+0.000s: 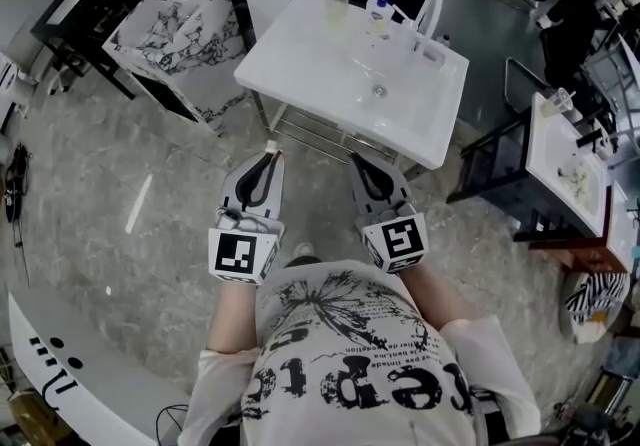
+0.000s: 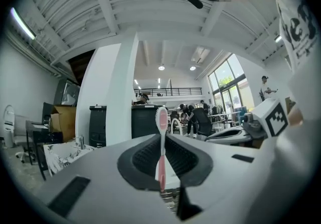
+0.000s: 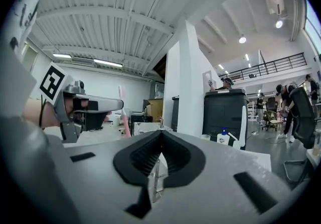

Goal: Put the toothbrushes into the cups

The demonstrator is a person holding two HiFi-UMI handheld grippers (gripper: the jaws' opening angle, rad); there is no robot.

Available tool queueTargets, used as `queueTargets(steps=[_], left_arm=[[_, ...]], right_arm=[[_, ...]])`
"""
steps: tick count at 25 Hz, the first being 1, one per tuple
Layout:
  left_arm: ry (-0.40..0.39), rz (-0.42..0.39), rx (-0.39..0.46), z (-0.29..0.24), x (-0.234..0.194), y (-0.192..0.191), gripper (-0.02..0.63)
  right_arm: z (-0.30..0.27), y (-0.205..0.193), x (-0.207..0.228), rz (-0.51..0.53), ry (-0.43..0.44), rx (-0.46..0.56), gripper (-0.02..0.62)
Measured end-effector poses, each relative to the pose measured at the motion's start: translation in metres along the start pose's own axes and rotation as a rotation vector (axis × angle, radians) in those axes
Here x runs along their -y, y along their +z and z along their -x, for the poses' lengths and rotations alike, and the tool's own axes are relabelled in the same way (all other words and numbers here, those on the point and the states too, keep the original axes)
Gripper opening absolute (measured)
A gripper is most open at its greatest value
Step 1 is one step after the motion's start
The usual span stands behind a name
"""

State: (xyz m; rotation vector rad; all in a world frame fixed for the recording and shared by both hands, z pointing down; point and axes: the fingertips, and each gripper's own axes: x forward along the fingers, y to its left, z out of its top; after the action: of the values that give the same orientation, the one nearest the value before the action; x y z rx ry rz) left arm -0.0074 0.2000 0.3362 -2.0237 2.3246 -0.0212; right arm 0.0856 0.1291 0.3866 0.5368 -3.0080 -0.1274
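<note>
My left gripper is shut on a pink toothbrush, which stands upright between the jaws with its head above the tips. My right gripper is shut with nothing in it. Both are held side by side in front of the person, short of the white washbasin. A pale cup stands at the basin's far edge. In the right gripper view the left gripper shows at the left, with the pink toothbrush sticking up from it.
A soap bottle and a white faucet stand beside the cup. A marble-patterned basin is at the left, another washstand at the right. A metal rack sits under the white basin. People are in the background.
</note>
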Motion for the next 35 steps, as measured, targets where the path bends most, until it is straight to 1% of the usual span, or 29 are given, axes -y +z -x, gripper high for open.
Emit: queueTargets(steps=[3,5,10,14,19,22,27,31,35], left_arm=[[-0.041,-0.012,0.000,-0.017,-0.031,-0.004,0.029],[-0.055,-0.013,-0.009,-0.027,-0.047,-0.006,0.029],[-0.059,0.010,-0.031,-0.054,-0.079,-0.014,0.029],[-0.049,0.011,-0.045,-0.085,-0.099,-0.026,0.029],[-0.056,-0.003,-0.083,-0.143,-0.117,-0.040,0.029],[-0.040,-0.018,-0.052,-0.189,-0.130,-0.033,0.029],[-0.040,-0.024,-0.039,-0.266,-0.143,-0.031,0.029],[-0.063,-0.034,-0.025,-0.322,-0.146,-0.035,0.029],[-0.111,-0.038,-0.024,-0.369,-0.144,-0.040,0.029]], right_arm=[[-0.036,0.003,0.000,-0.009,-0.025,-0.010,-0.008],[-0.055,0.003,0.000,-0.014,-0.039,-0.017,-0.008],[-0.095,-0.007,0.007,-0.034,-0.059,-0.046,-0.008],[-0.126,-0.014,0.028,-0.031,-0.071,-0.039,-0.008],[-0.176,-0.019,0.073,-0.042,-0.062,-0.025,-0.008],[-0.209,-0.020,0.107,-0.046,-0.055,-0.016,-0.008],[-0.254,-0.019,0.170,-0.045,-0.064,-0.002,-0.008],[-0.280,-0.024,0.213,-0.038,-0.071,-0.011,-0.008],[-0.297,-0.028,0.246,-0.052,-0.102,-0.019,-0.008]])
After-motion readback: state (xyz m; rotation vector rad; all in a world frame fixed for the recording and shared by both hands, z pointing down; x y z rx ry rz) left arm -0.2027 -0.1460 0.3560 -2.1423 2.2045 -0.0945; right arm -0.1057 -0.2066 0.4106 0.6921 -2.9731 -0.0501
